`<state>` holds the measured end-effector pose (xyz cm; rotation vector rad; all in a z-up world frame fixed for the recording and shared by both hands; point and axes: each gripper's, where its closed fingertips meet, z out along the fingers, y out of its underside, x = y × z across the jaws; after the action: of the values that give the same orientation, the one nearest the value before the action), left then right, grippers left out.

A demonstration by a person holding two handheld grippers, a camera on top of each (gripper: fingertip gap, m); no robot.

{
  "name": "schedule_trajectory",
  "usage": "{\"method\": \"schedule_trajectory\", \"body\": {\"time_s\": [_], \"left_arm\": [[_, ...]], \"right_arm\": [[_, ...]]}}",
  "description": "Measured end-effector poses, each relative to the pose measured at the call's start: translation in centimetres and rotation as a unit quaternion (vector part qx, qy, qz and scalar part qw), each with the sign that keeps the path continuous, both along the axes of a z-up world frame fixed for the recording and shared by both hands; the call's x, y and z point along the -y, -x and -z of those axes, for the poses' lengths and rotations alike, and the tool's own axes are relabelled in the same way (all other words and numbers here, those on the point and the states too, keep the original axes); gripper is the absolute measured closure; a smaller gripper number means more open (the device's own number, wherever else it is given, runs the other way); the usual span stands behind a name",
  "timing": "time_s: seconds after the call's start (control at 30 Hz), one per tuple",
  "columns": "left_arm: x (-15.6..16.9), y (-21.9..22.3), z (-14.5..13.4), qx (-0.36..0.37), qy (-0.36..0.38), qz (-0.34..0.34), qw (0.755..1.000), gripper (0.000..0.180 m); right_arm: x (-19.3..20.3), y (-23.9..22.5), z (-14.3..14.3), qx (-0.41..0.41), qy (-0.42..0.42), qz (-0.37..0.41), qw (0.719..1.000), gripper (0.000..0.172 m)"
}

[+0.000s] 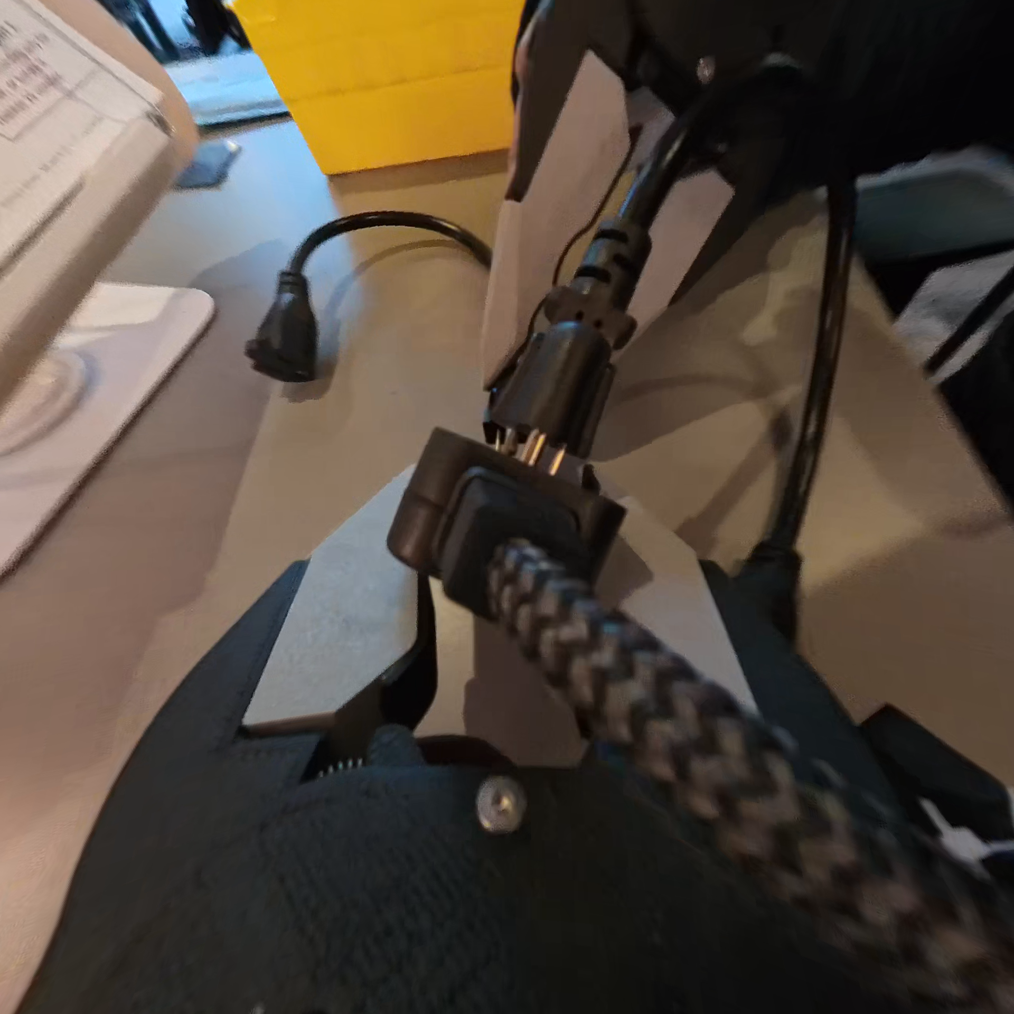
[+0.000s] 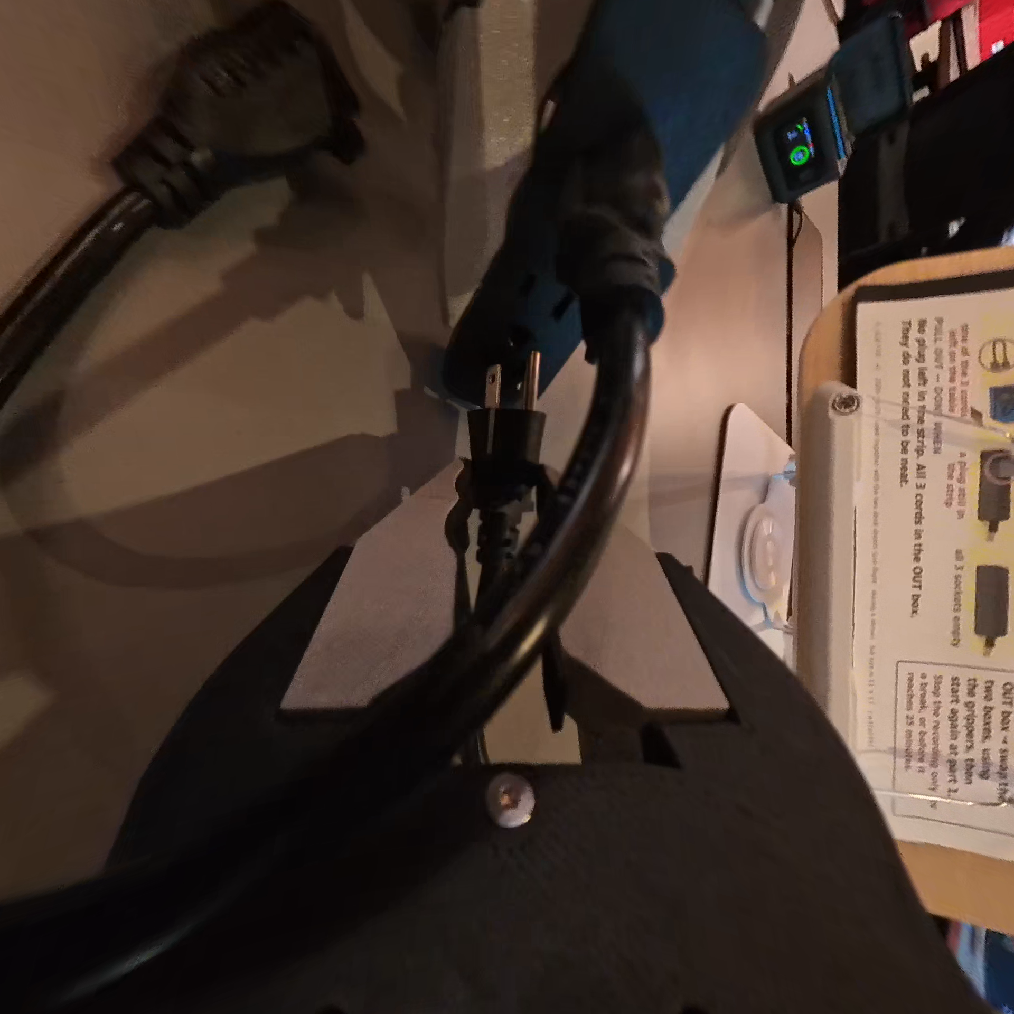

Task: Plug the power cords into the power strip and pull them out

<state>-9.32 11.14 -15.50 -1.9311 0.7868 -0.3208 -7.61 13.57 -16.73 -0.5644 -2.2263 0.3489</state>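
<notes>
Your left gripper (image 1: 513, 521) is clamped on the end of the dark power strip (image 1: 494, 510), both pale fingers (image 1: 351, 592) pressing its sides in the centre of the left wrist view, with the strip's braided cord (image 1: 658, 697) running down toward the lower right of the frame. Your right gripper (image 2: 502, 483) is closed on a black plug (image 2: 505, 444), gripping it by the collar behind its face; in the right wrist view the plug sits just above centre, prongs pointing up. The metal prongs (image 2: 494, 384) are bare and reach the end of the strip (image 2: 548, 285), which looks blue there; whether their tips are inside the slots you cannot tell from either view. In the left wrist view the same plug (image 1: 554, 378) comes down from the upper right, its prongs meeting the strip's upper face. A second thick black cord (image 2: 609, 466) is already seated in the strip farther up and loops down across the right fingers. Another cord's loose connector (image 1: 285, 329) lies on the tan table (image 1: 164, 494) at centre left of the left view, and a yellow box (image 1: 395, 82) stands at the top. An instruction sheet (image 2: 933, 548) fills the right edge of the right view.
</notes>
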Motion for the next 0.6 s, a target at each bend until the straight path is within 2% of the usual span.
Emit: {"method": "schedule_trajectory", "body": {"time_s": [0.1, 0.27, 0.4, 0.5, 0.6], "left_arm": [[0.3, -0.6, 0.0, 0.068, 0.057, 0.0, 0.996, 0.126], [0.4, -1.3, 0.2, 0.126, 0.117, -0.032, 0.985, 0.126], [0.2, -1.3, 0.2, 0.131, 0.142, -0.071, 0.979, 0.126], [0.5, -1.9, 0.3, 0.137, 0.154, -0.07, 0.976, 0.126], [0.5, -2.3, 0.4, 0.121, 0.141, -0.057, 0.981, 0.126]], "right_arm": [[0.5, -0.4, 0.0, 0.019, -0.018, -0.017, 1.0, 0.151], [0.5, -1.1, 0.2, 0.096, 0.007, -0.027, 0.995, 0.152], [0.3, -0.9, -0.4, 0.129, 0.043, -0.019, 0.991, 0.152], [1.0, -1.1, -1.4, 0.137, 0.078, -0.032, 0.987, 0.152], [0.6, -1.8, -1.0, 0.158, 0.057, -0.027, 0.985, 0.152]]}}
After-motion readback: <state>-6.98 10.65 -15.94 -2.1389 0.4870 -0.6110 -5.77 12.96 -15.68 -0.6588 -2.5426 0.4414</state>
